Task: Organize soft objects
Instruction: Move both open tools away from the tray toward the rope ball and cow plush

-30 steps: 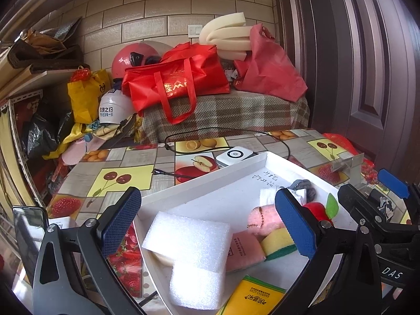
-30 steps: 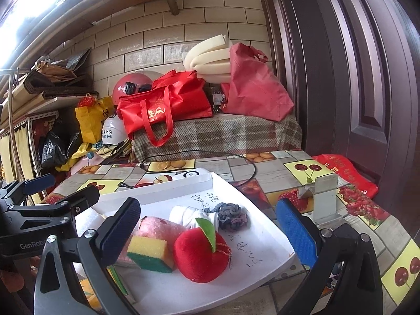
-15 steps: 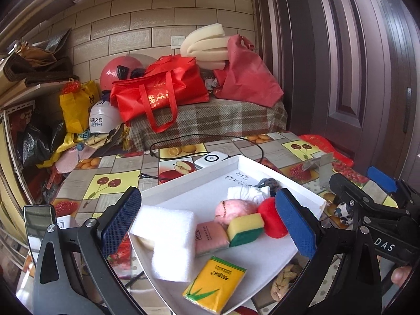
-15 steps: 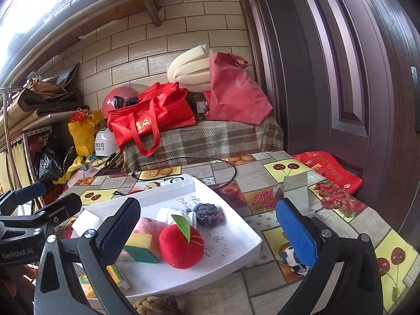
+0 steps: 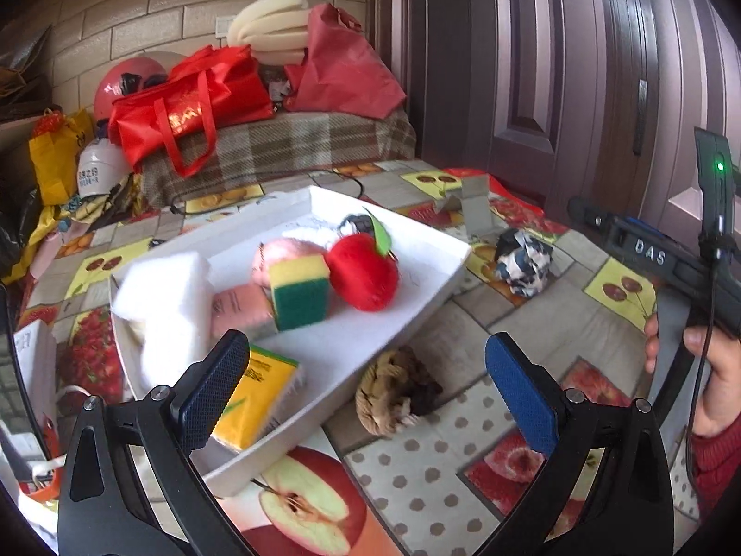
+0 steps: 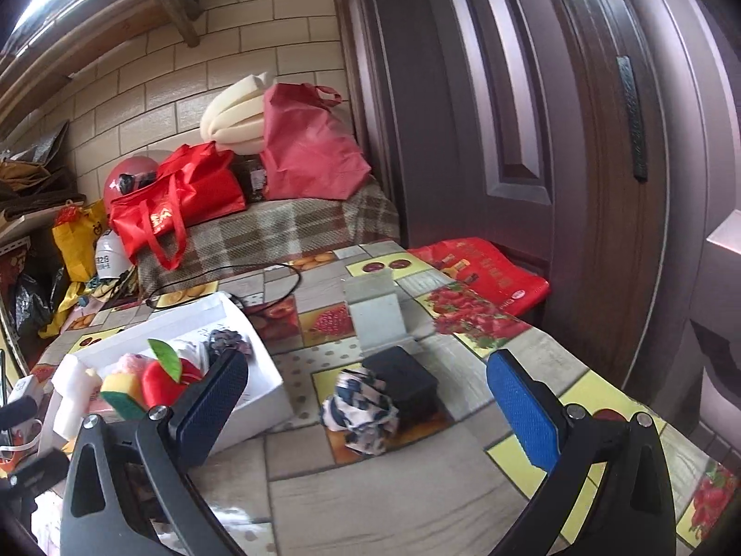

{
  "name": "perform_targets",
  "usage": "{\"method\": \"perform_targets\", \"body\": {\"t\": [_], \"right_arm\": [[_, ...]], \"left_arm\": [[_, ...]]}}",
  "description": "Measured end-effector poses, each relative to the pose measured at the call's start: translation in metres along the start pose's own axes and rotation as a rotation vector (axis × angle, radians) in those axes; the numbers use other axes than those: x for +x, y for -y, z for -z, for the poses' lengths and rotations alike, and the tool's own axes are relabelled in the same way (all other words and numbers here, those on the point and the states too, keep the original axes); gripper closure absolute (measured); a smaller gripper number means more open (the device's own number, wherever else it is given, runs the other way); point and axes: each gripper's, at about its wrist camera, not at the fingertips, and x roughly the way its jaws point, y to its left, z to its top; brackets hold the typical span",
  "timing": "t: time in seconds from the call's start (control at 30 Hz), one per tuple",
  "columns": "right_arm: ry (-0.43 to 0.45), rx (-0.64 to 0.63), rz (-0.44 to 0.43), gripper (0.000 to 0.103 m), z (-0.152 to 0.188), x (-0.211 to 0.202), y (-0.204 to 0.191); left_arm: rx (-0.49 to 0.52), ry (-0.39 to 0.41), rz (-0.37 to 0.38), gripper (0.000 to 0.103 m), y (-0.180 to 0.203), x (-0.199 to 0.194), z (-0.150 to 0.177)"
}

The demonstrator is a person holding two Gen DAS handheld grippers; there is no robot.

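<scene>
A white tray (image 5: 417, 324) on the fruit-print table holds a red plush apple (image 5: 363, 275), a yellow-green sponge (image 5: 298, 294), white foam blocks (image 5: 162, 287), a pink pack (image 5: 238, 308) and a yellow pack (image 5: 257, 398). A brown braided soft item (image 5: 393, 391) lies on the table beside the tray, between the open fingers of my left gripper (image 5: 366, 394). A black-and-white scrunched cloth (image 6: 361, 412) lies on the table between the open fingers of my right gripper (image 6: 366, 412); the cloth also shows in the left wrist view (image 5: 523, 262). Both grippers are empty.
A small black box (image 6: 405, 380) sits right behind the cloth, and a grey stand (image 6: 377, 315) behind that. A red flat bag (image 6: 486, 273) lies at the table's right edge by the dark door (image 6: 555, 116). Bags and helmets crowd the back.
Both grippers have pulled back and swung right. The brown braided item and the black-and-white cloth have come into view between the fingers. The tray's contents have stayed put.
</scene>
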Motion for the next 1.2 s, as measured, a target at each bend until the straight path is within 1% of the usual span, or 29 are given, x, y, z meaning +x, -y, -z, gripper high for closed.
{"method": "perform_targets", "body": {"t": [0.1,0.17,0.2,0.27,0.33,0.4,0.47,0.53,0.57,0.63,0.7,0.73,0.77,0.83,0.87,0.9,0.93,0.97,1.0,1.07,1.13,1.17,1.2], "right_arm": [[-0.055,0.029,0.04,0.0,0.008,0.008,0.019],[-0.133,0.045,0.058,0.0,0.012,0.019,0.029],[-0.173,0.067,0.052,0.0,0.013,0.023,0.036],[-0.236,0.104,0.056,0.0,0.017,0.029,0.048],[-0.3,0.134,0.067,0.0,0.022,0.035,0.057],[-0.359,0.154,0.066,0.0,0.028,0.04,0.064],[-0.394,0.163,0.042,0.0,0.031,0.044,0.067],[-0.4,0.13,0.003,0.0,0.031,0.046,0.061],[-0.382,0.103,-0.019,0.0,0.029,0.044,0.054],[-0.303,0.042,-0.066,0.0,0.021,0.039,0.038],[-0.224,-0.077,-0.057,0.0,0.013,0.037,0.015],[-0.202,-0.135,-0.043,0.0,0.01,0.04,0.004],[-0.195,-0.184,-0.035,0.0,0.009,0.044,-0.007],[-0.208,-0.252,-0.02,0.0,0.01,0.056,-0.022],[-0.224,-0.278,-0.009,0.004,0.013,0.062,-0.028],[-0.248,-0.305,-0.017,0.011,0.015,0.068,-0.033],[-0.267,-0.328,-0.032,0.016,0.016,0.07,-0.037],[-0.275,-0.343,-0.056,0.025,0.018,0.069,-0.04],[-0.282,-0.351,-0.088,0.028,0.019,0.066,-0.04],[-0.328,-0.349,-0.177,0.028,0.024,0.06,-0.04],[-0.413,-0.335,-0.297,0.028,0.032,0.052,-0.037],[-0.451,-0.33,-0.354,0.028,0.035,0.044,-0.034],[-0.486,-0.326,-0.395,0.029,0.039,0.036,-0.031]], "left_arm": [[0.046,-0.073,0.05,0.0,0.015,0.008,0.016],[0.063,-0.14,0.104,0.0,0.022,0.013,0.026],[0.061,-0.173,0.135,0.0,0.025,0.014,0.03],[0.049,-0.205,0.179,0.0,0.028,0.012,0.036],[0.042,-0.228,0.183,0.0,0.031,0.011,0.039],[0.031,-0.254,0.17,0.0,0.03,0.013,0.043],[0.005,-0.279,0.157,0.0,0.026,0.019,0.043],[-0.035,-0.3,0.146,0.0,0.021,0.026,0.042],[-0.052,-0.306,0.147,0.0,0.017,0.029,0.042],[-0.076,-0.314,0.145,0.0,0.015,0.035,0.041],[-0.083,-0.315,0.13,0.0,0.013,0.039,0.039],[-0.083,-0.314,0.125,0.0,0.014,0.041,0.037],[-0.083,-0.314,0.124,0.0,0.014,0.043,0.036],[-0.078,-0.315,0.116,0.0,0.016,0.05,0.032],[-0.074,-0.316,0.111,0.0,0.017,0.054,0.03],[-0.07,-0.318,0.112,0.0,0.018,0.059,0.028],[-0.064,-0.322,0.116,0.0,0.02,0.063,0.026],[-0.053,-0.325,0.13,0.0,0.023,0.065,0.025],[-0.032,-0.33,0.154,0.0,0.027,0.066,0.025],[0.042,-0.342,0.244,0.0,0.044,0.062,0.028],[0.144,-0.358,0.368,0.001,0.066,0.046,0.039],[0.194,-0.363,0.415,0.001,0.077,0.035,0.045],[0.235,-0.363,0.443,0.001,0.085,0.023,0.052]]}}
